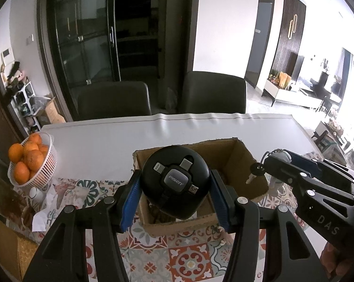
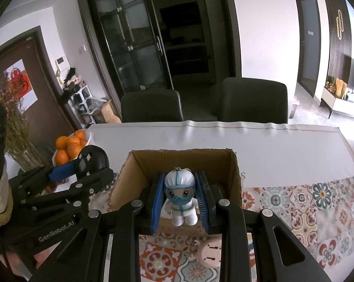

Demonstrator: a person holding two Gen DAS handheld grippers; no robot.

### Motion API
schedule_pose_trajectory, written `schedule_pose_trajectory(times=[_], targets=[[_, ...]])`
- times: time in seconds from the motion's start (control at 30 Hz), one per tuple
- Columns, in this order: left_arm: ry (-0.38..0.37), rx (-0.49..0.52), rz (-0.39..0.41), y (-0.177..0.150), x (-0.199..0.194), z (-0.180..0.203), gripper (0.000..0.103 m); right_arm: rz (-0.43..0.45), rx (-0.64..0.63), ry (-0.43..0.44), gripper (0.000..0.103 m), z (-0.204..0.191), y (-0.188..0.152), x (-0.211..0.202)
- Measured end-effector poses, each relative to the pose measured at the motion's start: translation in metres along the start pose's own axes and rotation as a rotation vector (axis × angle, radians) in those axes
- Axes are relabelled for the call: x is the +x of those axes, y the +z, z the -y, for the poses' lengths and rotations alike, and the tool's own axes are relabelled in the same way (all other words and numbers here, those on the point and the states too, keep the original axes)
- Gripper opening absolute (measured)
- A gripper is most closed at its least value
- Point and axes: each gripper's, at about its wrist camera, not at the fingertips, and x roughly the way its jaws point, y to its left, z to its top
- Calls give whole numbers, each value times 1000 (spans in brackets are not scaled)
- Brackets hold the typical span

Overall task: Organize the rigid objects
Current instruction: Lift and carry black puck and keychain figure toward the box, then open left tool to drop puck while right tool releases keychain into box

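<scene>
My left gripper (image 1: 174, 185) is shut on a round black Pisen cable reel (image 1: 174, 183) and holds it over the near part of an open cardboard box (image 1: 245, 162). My right gripper (image 2: 179, 197) is shut on a small white figurine keychain with a blue mask (image 2: 180, 197), held above the box's near wall (image 2: 130, 178). In the left wrist view the right gripper (image 1: 266, 164) is at the box's right rim, with a dark key (image 1: 256, 168) hanging from the keychain. In the right wrist view the left gripper (image 2: 83, 162) is left of the box.
A white basket of oranges (image 1: 30, 162) stands at the table's left edge. The table has a patterned cloth (image 2: 306, 213) near me and a white sheet (image 1: 130, 138) beyond. A pink round object (image 2: 211, 253) lies on the cloth below my right gripper. Two dark chairs (image 1: 214, 91) stand behind.
</scene>
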Motion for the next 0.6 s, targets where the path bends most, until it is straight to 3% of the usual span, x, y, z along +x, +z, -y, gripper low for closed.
schedule_pose_trajectory(times=[0.6], targets=[[-12, -9, -161, 17, 71, -9, 55, -157, -4, -21, 28, 20, 22, 65]])
